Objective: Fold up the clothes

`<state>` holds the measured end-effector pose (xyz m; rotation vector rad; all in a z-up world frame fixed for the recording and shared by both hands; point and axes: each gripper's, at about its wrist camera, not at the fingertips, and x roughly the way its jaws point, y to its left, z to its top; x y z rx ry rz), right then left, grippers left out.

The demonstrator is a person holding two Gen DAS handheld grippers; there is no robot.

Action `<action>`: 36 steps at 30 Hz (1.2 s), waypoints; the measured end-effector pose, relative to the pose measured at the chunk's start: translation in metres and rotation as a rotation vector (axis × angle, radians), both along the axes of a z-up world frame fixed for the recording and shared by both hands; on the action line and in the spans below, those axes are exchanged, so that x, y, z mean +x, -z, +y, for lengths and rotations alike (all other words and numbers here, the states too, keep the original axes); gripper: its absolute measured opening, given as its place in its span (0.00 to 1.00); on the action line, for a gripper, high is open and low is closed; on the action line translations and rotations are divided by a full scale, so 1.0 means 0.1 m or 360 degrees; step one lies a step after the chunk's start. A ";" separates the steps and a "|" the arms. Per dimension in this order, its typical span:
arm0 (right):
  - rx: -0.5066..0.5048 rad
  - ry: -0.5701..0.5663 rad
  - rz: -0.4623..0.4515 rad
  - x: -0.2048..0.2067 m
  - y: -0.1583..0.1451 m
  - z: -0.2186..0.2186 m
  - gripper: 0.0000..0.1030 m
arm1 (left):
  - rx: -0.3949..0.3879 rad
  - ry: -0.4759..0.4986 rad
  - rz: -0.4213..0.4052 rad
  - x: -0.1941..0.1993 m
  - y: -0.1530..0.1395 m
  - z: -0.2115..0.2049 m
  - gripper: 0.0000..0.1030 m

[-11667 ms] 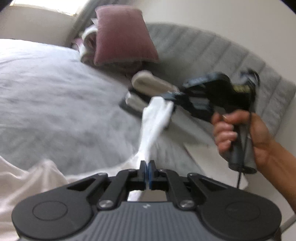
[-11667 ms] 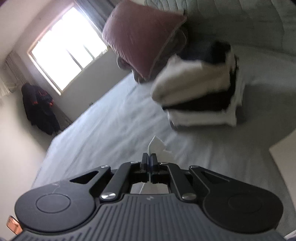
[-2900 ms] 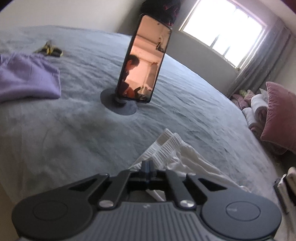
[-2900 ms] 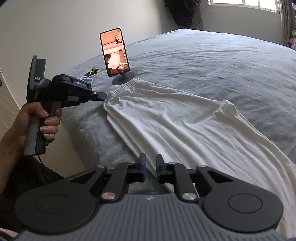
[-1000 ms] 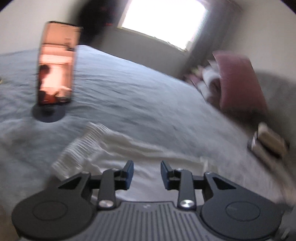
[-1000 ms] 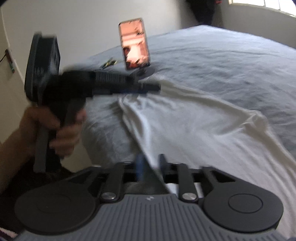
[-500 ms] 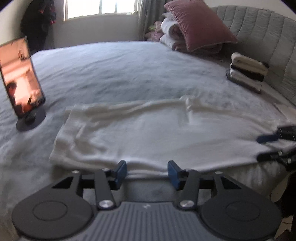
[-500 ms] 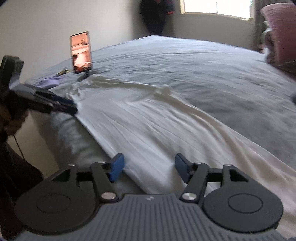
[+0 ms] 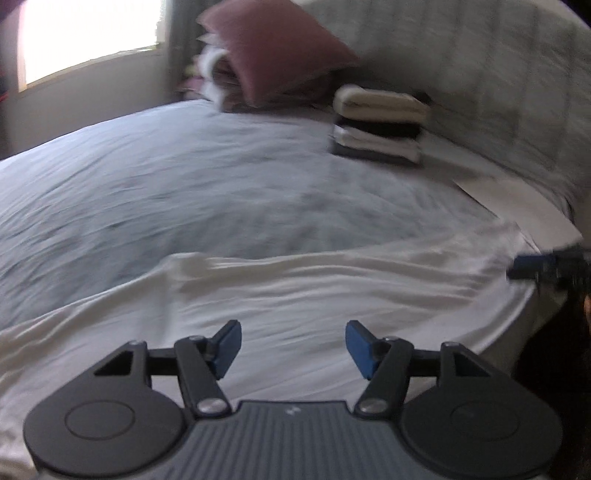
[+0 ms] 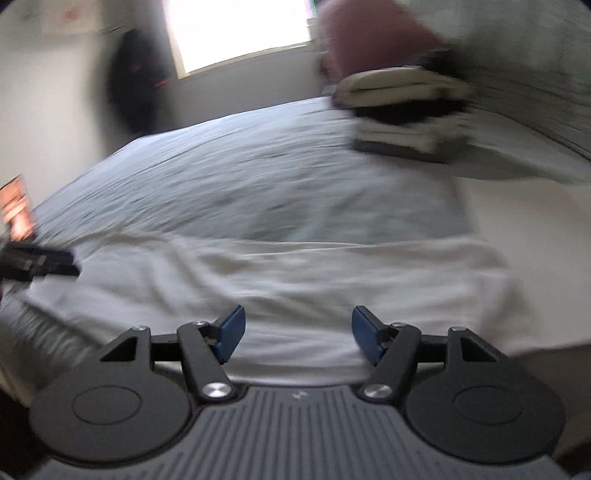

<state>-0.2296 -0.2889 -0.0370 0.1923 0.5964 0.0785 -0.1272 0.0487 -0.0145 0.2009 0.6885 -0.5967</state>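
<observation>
Both grippers, left (image 9: 293,345) and right (image 10: 297,334), are hovering unclenched over the white garment (image 9: 314,291) (blurry views); a careless pinch risks bunching the bedsheet (image 9: 184,192) too.

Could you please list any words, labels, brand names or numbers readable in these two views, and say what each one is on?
No readable text in either view.
Left claw body: one small pale mark, a logo shape, not letters.
Right claw body: the same small mark, unreadable.
Phone screen: an orange blur, nothing legible.
Wall paper: reddish marks, too blurred.
</observation>
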 end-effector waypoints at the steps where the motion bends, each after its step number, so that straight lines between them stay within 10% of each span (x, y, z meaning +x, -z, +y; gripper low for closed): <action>1: 0.0017 0.0062 0.0001 -0.03 0.00 -0.11 0.66 | 0.0020 0.0032 0.0003 0.01 0.01 -0.10 0.62; 9: -0.0102 0.0431 0.0049 -0.15 -0.12 -0.58 0.66 | 0.0068 0.0082 -0.0015 0.18 0.03 -0.52 0.62; 19: -0.0142 0.0235 -0.0053 0.33 -0.17 -0.74 0.66 | 0.0076 0.0052 -0.0071 0.46 0.09 -0.79 0.61; 26: -0.0215 0.0184 -0.0048 0.48 0.06 -0.71 0.08 | 0.0117 0.0121 -0.0098 0.48 0.17 -0.89 0.59; 36: -0.0324 0.0287 -0.0315 0.22 -0.07 -0.61 0.07 | 0.0052 0.0152 -0.0150 0.51 0.16 -0.94 0.58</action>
